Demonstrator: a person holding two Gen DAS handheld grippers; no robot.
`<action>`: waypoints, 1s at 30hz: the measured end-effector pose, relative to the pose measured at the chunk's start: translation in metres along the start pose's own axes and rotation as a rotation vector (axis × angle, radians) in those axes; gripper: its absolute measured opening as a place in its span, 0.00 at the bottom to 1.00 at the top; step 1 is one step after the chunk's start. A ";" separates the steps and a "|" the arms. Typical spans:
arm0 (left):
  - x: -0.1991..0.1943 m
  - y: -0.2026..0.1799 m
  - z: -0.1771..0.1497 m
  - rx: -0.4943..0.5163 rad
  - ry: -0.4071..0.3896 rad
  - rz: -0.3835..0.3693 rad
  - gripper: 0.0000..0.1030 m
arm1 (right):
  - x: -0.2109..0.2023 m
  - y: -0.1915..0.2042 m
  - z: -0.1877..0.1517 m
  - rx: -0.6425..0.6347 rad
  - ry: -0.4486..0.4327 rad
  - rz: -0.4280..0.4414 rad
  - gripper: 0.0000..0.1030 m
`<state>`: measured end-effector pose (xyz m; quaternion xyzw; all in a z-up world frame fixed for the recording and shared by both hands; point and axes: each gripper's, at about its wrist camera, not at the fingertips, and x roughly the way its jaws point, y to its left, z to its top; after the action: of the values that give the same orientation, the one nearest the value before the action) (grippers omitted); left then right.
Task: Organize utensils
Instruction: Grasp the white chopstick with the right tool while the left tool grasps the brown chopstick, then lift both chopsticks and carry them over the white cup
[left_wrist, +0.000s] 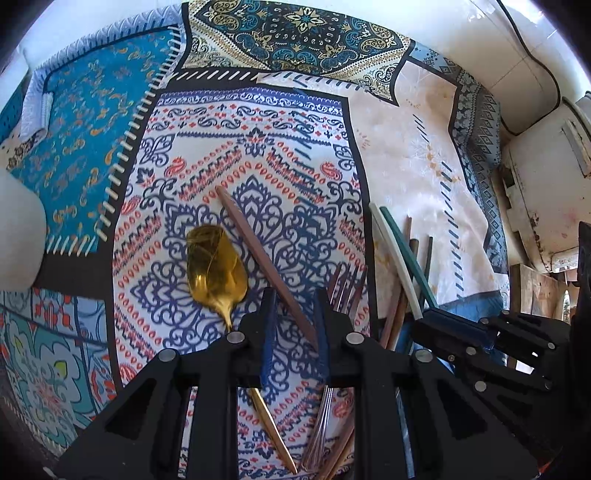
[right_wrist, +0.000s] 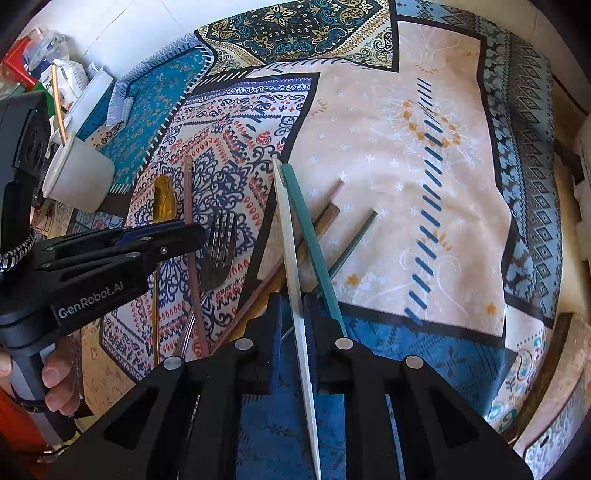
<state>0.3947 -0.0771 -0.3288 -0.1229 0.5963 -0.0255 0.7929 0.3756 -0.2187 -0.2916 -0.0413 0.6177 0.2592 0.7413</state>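
My left gripper (left_wrist: 293, 314) is partly open over the patterned cloth, its fingers astride a pink-brown handle (left_wrist: 258, 251) that lies on the cloth. A gold spoon (left_wrist: 216, 264) lies just left of it, a dark fork (left_wrist: 343, 288) just right. My right gripper (right_wrist: 295, 314) has its fingers on either side of a white handle (right_wrist: 290, 251), close to it; whether they press it I cannot tell. A green handle (right_wrist: 314, 243) lies beside it. The left gripper also shows in the right wrist view (right_wrist: 177, 236), above the fork (right_wrist: 219, 251) and spoon (right_wrist: 164, 199).
Several more thin handles (right_wrist: 332, 218) lie crossed under the white and green ones. A white cup (right_wrist: 79, 179) with a stick in it stands at the left edge of the table. Boxes and packets (right_wrist: 44, 62) are behind it. The cloth (right_wrist: 406, 166) covers the table.
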 end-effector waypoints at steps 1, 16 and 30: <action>0.001 -0.001 0.001 0.005 -0.004 0.005 0.19 | 0.000 0.000 0.001 -0.003 0.002 0.000 0.11; 0.013 -0.009 0.021 0.054 0.004 -0.006 0.04 | 0.005 0.005 0.008 -0.001 0.022 -0.029 0.06; -0.046 -0.016 -0.003 0.103 -0.100 -0.038 0.04 | -0.035 0.007 0.000 0.049 -0.093 -0.027 0.06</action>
<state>0.3805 -0.0848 -0.2831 -0.0942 0.5513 -0.0649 0.8264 0.3690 -0.2248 -0.2570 -0.0193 0.5881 0.2355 0.7735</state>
